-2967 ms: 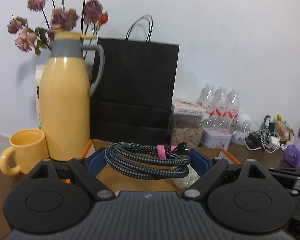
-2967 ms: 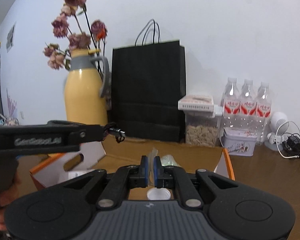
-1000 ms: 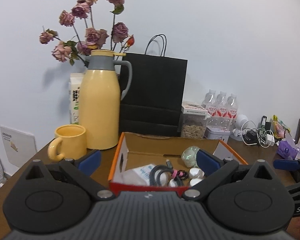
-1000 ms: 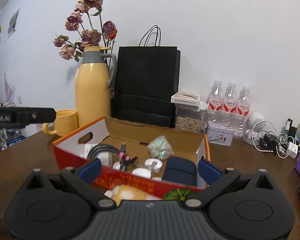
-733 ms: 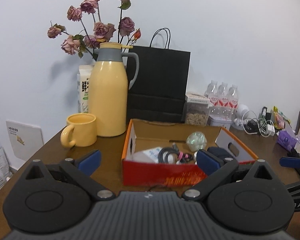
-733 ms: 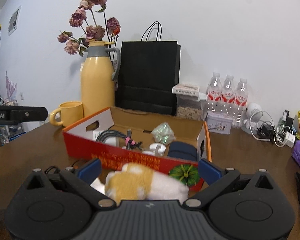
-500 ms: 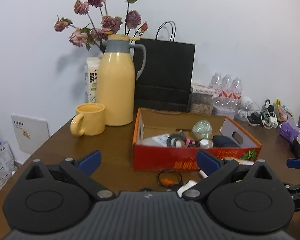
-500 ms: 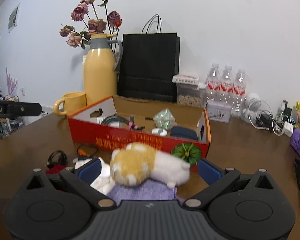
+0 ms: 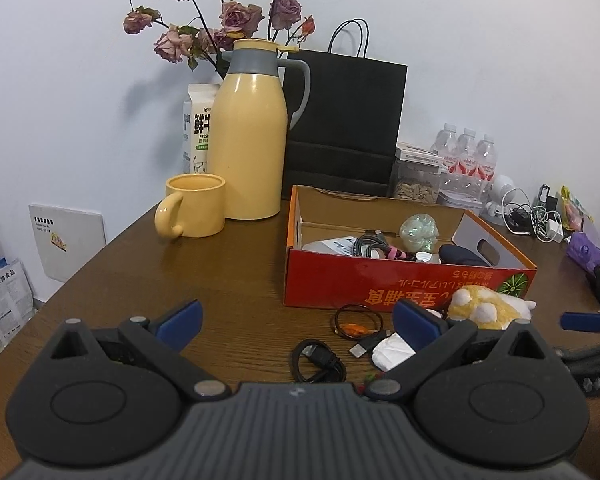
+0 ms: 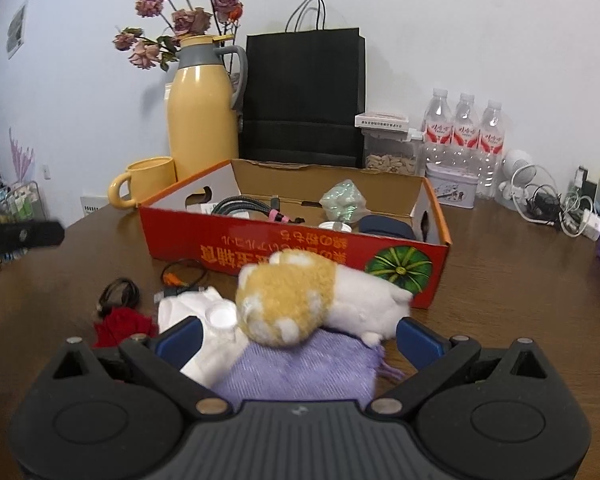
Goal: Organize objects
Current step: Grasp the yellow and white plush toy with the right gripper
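Note:
A red cardboard box [image 9: 380, 286] [image 10: 260, 250] on the brown table holds a braided cable [image 9: 374, 246] [image 10: 244, 206], a green crumpled ball [image 9: 419, 232] [image 10: 343, 200], a dark pouch [image 10: 386, 227] and small white items. In front of it lie a yellow-white plush toy [image 10: 312, 296] [image 9: 486, 307], a purple cloth [image 10: 300, 370], white tissue [image 10: 188, 308], a red cloth [image 10: 122, 324] and black cables [image 9: 320, 362]. My left gripper [image 9: 298, 322] is open and empty above the cables. My right gripper [image 10: 298, 338] is open and empty, its fingers either side of the plush and purple cloth.
A yellow thermos [image 9: 250, 136], yellow mug [image 9: 194, 210], milk carton [image 9: 198, 128] and dried flowers stand at the back left. A black paper bag [image 9: 344, 120], seed jar [image 9: 418, 180], water bottles [image 10: 464, 136] and chargers [image 10: 556, 208] line the back wall.
Both grippers have pulled back from the box toward the near table edge. The left gripper let go of the braided cable into the box; the right gripper opened.

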Demonstrator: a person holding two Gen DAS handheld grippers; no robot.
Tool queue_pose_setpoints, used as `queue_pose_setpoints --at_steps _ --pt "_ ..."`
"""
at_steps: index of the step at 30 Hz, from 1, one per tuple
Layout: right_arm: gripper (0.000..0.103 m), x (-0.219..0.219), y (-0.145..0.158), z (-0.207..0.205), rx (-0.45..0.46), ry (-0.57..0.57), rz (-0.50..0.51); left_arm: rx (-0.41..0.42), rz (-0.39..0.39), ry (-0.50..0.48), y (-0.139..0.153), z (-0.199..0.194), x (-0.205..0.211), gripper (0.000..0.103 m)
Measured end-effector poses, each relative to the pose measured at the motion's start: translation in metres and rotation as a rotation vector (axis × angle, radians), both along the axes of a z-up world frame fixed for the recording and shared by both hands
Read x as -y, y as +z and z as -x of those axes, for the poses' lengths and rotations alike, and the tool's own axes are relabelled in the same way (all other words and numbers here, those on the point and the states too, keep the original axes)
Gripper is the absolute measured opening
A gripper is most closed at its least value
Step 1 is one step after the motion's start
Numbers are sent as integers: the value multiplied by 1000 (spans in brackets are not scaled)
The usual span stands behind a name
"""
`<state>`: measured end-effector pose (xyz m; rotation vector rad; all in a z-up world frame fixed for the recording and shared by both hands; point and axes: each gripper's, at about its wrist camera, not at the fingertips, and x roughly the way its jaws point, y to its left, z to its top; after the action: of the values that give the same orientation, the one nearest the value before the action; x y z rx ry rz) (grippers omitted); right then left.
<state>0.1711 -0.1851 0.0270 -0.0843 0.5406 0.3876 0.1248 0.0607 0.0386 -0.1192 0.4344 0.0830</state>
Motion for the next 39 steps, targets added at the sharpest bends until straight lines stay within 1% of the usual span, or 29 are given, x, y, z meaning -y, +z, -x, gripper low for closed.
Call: queue_pose_setpoints --at_steps 2,6,8,11,14,15,17,24,27,31,33,39 --pt "103 -7 2 -13 -27 -20 -24 -2 8 2 -1 -1 -2 103" --pt "103 -19 1 -41 -93 -103 -55 -9 24 10 -5 -2 -7 103" --pt "99 -23 -3 -50 -108 -135 -60 -15 31 13 -7 -2 -9 103" --pt "85 -27 -10 -57 -115 -169 -62 -18 43 15 -9 -1 -13 103" --pt "78 -26 -14 -57 -103 -180 -66 -21 52 17 -12 0 -16 103" --pt "74 -25 -13 -57 -100 -175 -69 -22 55 17 -12 0 -17 103" --pt "59 -24 -12 -54 -100 -150 -88 -27 61 19 -14 0 -18 103" --pt "53 -19 -12 -46 -77 -117 -84 -29 64 22 -15 2 -20 103" --pt "50 -15 -11 -42 -57 -110 -97 -33 61 22 -16 1 -20 103" --pt "45 -6 -7 -33 -7 -106 -118 -44 55 26 -17 0 -18 103" --pt "44 0 -6 -29 12 -93 -127 -49 51 24 -18 -1 -16 103" --pt "43 14 -4 -12 106 -62 -104 -78 33 27 -22 -9 -11 103"
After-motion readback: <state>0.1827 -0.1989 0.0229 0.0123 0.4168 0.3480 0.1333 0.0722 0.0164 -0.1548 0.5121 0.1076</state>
